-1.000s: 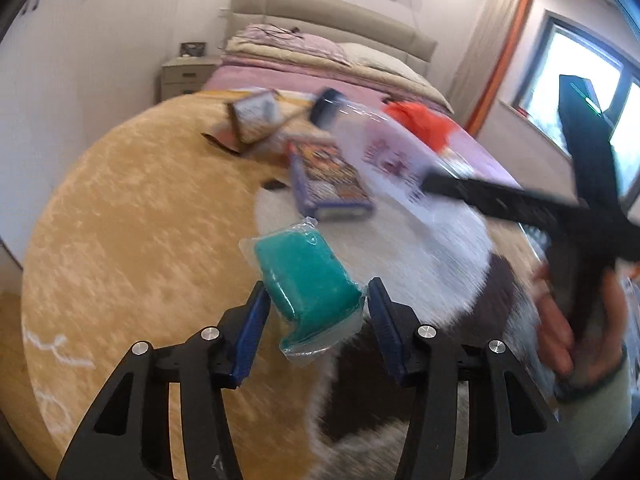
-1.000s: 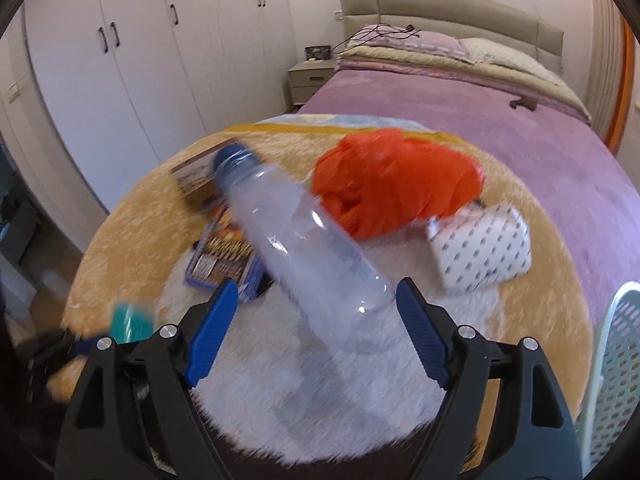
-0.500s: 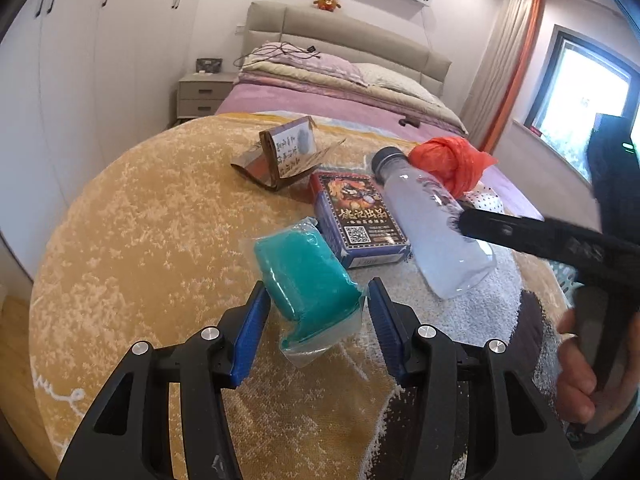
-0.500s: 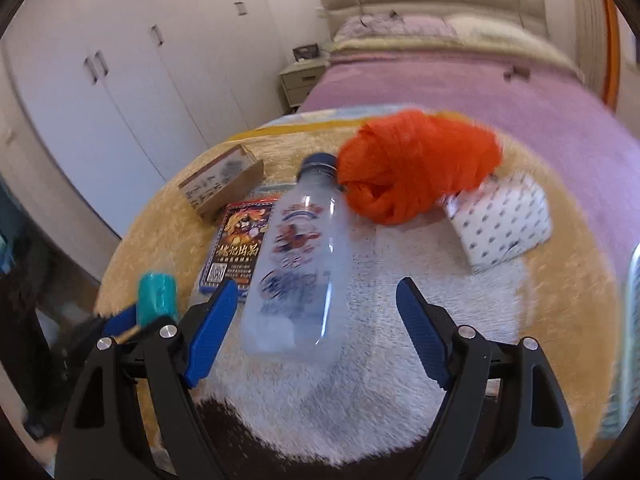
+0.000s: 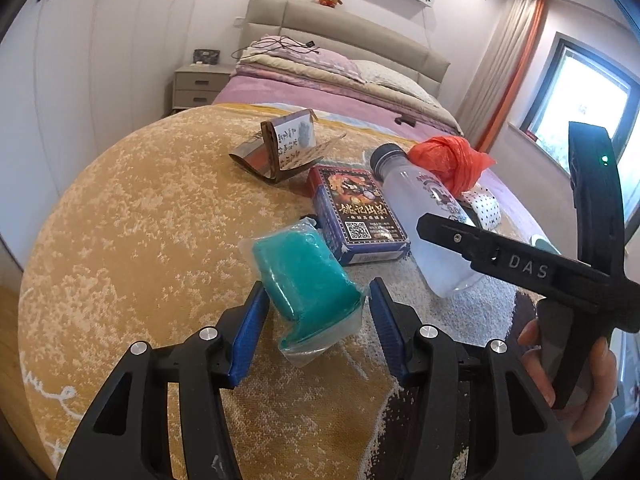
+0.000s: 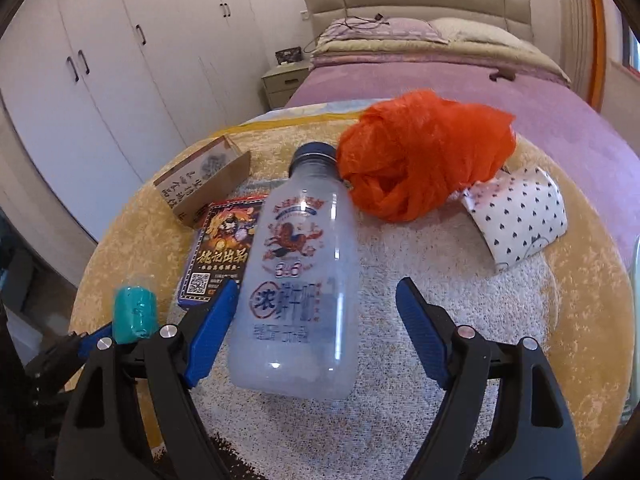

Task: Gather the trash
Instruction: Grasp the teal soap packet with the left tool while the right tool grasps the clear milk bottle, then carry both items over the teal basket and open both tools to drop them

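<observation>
Holding a teal plastic-wrapped packet (image 5: 308,280) in the left hand-held gripper (image 5: 314,320), straddling a clear plastic bottle (image 6: 298,280) lying on the rug (image 5: 132,240) with the right hand-held gripper (image 6: 316,312) spread wide, leaving seemingly everything else uncollected.

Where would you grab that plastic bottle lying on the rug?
Across its wide straight body, coming from the base end. The plastic bottle lies flat, cap pointing away, and the right gripper is already open astride it. The neck is narrow and crowded by the orange plastic bag.
</observation>
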A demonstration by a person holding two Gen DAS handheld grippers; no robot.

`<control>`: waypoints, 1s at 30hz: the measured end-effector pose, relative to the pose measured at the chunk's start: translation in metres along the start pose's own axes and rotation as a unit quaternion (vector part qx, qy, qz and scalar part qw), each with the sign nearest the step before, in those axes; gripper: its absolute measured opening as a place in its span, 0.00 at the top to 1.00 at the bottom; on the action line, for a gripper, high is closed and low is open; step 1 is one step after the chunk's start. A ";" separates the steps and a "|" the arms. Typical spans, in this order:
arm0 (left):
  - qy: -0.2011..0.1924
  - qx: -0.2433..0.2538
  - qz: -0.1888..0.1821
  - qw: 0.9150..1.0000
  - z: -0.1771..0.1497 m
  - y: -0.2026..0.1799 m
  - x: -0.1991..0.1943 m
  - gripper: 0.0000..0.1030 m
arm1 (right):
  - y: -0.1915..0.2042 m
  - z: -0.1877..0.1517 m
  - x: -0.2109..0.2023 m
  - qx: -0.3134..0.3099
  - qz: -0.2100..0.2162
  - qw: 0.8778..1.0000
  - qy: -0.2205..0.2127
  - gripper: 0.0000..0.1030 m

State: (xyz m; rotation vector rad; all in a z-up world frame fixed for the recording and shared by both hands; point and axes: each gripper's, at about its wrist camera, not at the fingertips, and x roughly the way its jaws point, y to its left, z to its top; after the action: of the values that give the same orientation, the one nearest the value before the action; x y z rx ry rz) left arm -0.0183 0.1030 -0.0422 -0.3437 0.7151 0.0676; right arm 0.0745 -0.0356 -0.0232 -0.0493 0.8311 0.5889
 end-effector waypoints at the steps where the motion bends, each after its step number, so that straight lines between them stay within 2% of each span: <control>1: 0.000 0.000 -0.001 1.000 0.000 0.000 0.000 0.51 | 0.002 0.000 0.002 -0.004 -0.001 1.000 0.004 0.42; 2: -0.001 0.001 -0.001 1.000 0.000 0.000 0.000 0.50 | 0.003 0.002 0.005 -0.005 -0.004 1.000 0.008 0.47; 5: 0.002 0.004 0.003 1.000 0.000 -0.002 0.000 0.50 | 0.004 0.006 0.008 -0.005 -0.011 1.000 0.012 0.47; 8: 0.001 0.010 0.002 1.000 0.001 -0.005 -0.001 0.51 | 0.004 0.007 0.008 -0.001 0.011 1.000 0.021 0.48; 14: -0.015 0.028 -0.019 0.999 0.002 -0.018 -0.013 0.53 | 0.013 -0.004 -0.029 -0.025 0.037 0.999 0.005 0.48; 19: -0.036 0.051 -0.023 0.998 0.006 -0.038 -0.032 0.53 | 0.012 -0.022 -0.067 -0.030 0.038 0.999 -0.020 0.48; 24: -0.050 0.067 -0.057 0.995 0.011 -0.066 -0.045 0.53 | -0.021 -0.036 -0.111 0.018 0.034 0.998 -0.058 0.48; 30: -0.050 0.103 -0.112 0.987 0.017 -0.123 -0.036 0.53 | -0.083 -0.051 -0.163 0.081 -0.016 0.991 -0.106 0.48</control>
State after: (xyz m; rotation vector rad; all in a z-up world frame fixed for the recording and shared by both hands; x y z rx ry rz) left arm -0.0128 -0.0054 0.0287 -0.2192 0.5742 -0.1994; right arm -0.0033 -0.1959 0.0419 0.1461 0.6673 0.4860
